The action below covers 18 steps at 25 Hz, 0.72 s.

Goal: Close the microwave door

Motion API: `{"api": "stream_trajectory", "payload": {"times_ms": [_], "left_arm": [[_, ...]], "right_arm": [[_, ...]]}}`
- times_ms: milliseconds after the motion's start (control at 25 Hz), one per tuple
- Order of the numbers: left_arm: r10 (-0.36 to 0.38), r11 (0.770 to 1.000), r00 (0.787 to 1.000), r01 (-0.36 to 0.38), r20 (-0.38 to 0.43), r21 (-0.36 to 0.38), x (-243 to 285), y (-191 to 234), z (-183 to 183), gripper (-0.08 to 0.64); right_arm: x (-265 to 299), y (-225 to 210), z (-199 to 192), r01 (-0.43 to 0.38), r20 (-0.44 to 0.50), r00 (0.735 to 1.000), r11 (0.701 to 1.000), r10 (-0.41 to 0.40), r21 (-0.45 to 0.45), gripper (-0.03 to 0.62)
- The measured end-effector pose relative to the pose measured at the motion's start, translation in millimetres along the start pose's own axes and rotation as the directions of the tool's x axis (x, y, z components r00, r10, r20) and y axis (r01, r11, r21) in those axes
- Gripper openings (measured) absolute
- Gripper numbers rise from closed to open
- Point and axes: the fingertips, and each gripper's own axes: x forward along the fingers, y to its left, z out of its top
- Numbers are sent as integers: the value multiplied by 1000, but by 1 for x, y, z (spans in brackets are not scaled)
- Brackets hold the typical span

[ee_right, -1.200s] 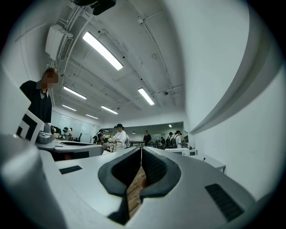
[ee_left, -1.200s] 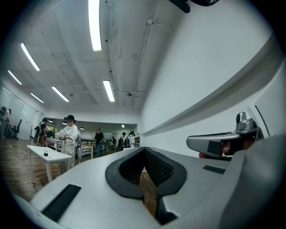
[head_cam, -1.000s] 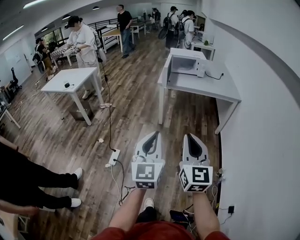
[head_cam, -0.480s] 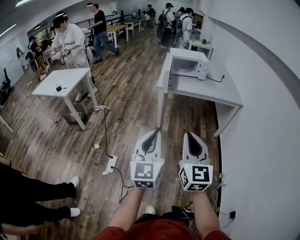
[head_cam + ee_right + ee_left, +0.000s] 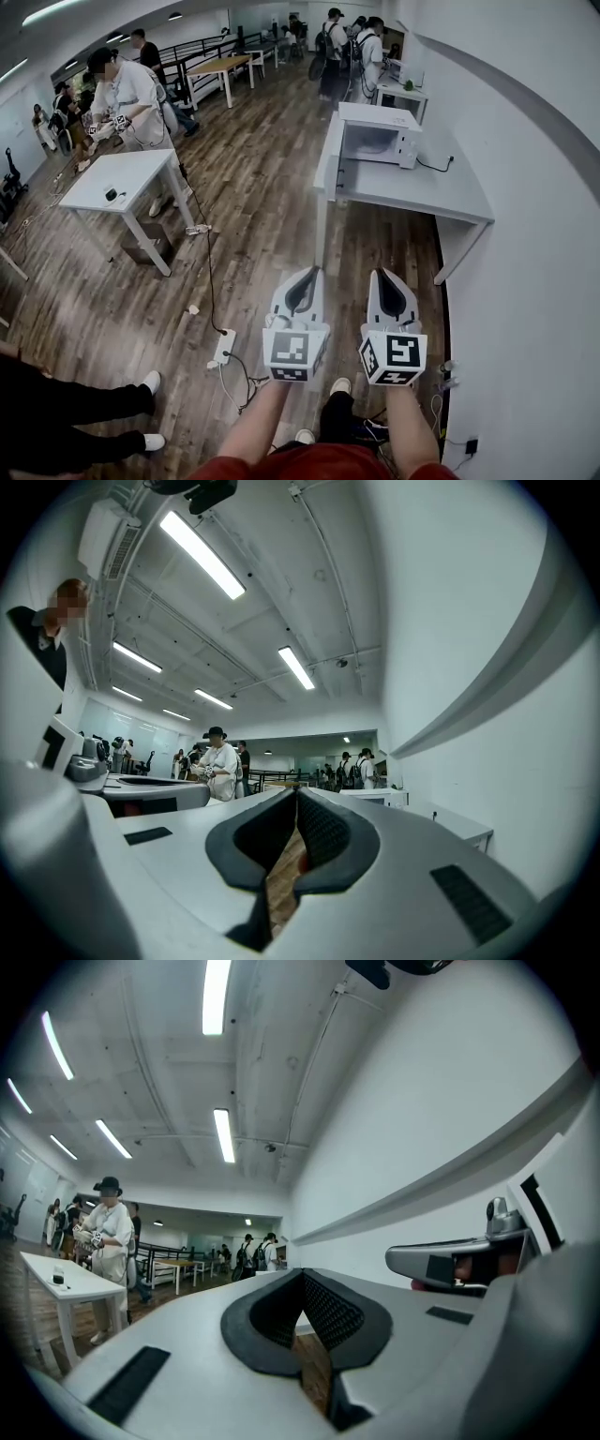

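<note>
Well ahead, the microwave [image 5: 382, 131] sits on the far table [image 5: 422, 187], its door [image 5: 329, 155] apparently swung open to the left. The left gripper [image 5: 311, 273] and right gripper [image 5: 382, 275] hold nothing, jaws pressed together. A hard shove could slide the microwave or bounce the door back.

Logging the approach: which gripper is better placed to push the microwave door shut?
Left, tentatively. Both are shut, empty and far off, but the left gripper lines up with the open door.

Open floor [image 5: 272, 187] to microwave [image 5: 392, 120]; wall [image 5: 534, 234] rt.
</note>
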Motion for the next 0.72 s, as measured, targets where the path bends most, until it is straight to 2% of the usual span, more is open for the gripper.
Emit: {"api": "stream_trajectory", "payload": {"times_ms": [720], "left_arm": [[47, 998, 999, -46, -20, 47, 226, 15, -27, 26]], "right_arm": [[185, -136, -38, -56, 1, 998, 997, 56, 43, 29]]}}
